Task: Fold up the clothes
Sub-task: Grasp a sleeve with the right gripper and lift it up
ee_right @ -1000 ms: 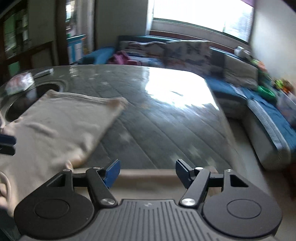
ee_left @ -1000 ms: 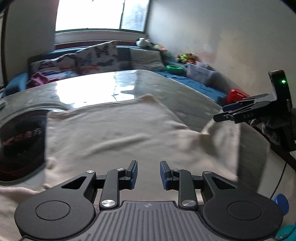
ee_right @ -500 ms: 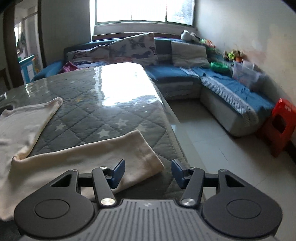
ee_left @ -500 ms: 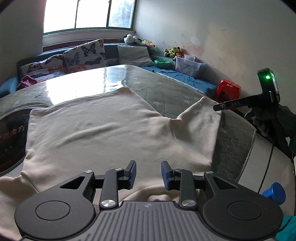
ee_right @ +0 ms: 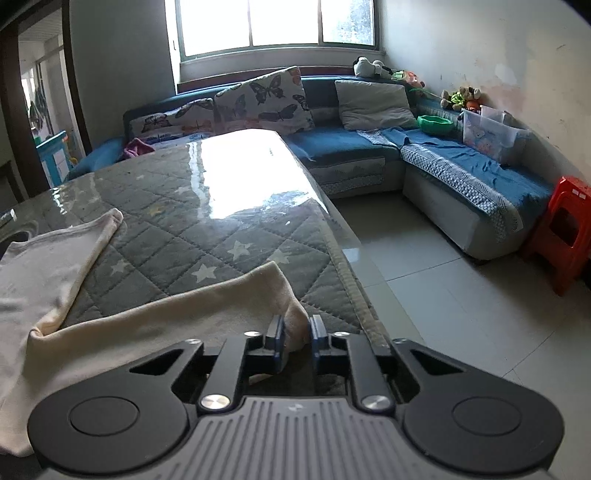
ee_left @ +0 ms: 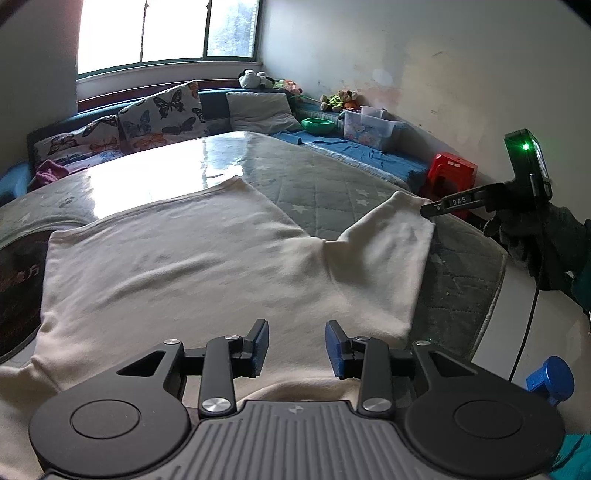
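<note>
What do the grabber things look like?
Each gripper, left and right, is black, with two round discs, silver screws, a ribbed grey top and blue pads. The right one's side says "DAS" and has a green light. A dark glove and thin black cable show.

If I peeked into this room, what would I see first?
Probably the big cream shirt spread flat over the grey star-quilted table, with the right gripper pinching the end of its sleeve near the table's edge. Behind it, butterfly cushions lean on a blue sofa under the bright window.
</note>
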### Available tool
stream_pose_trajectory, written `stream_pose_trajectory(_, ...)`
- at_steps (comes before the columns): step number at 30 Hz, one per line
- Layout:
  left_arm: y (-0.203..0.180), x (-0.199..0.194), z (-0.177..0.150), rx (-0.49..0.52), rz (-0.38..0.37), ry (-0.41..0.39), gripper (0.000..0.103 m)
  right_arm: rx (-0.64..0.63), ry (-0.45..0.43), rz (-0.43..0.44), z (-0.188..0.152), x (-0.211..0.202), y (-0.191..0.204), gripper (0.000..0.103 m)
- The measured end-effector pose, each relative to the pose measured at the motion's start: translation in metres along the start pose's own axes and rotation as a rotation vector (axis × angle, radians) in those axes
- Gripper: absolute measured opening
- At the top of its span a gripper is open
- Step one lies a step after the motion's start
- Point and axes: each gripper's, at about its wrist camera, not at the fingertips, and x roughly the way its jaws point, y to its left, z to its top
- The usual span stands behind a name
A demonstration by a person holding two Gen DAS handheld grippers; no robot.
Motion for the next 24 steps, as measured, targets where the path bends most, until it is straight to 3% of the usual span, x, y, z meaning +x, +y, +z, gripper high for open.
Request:
stream_pose_trajectory(4,-0.006,0.005,0.001,0.016,-0.010,0.001,0.037,0.000,-0.045,0.000,0.002,-0.011,0.000,0.009)
stream_pose_trajectory(10,-0.017,0.012,0.002,0.046,-0.032,0.002,0.037,-0.010,-0.030,-0.010,-0.001,-0.007,-0.001,0.009)
stream_pose_trajectory(19,-0.037,0.025,-0.006,0.118,-0.036,0.003,0.037,-0.075,-0.149,0.020,0.033,-0.042,0.015,0.007)
stream_pose_trajectory(24,-0.032,0.020,-0.005,0.101,-0.035,-0.020,0.041,-0.121,-0.207,0.066,0.048,-0.065,0.035,0.006)
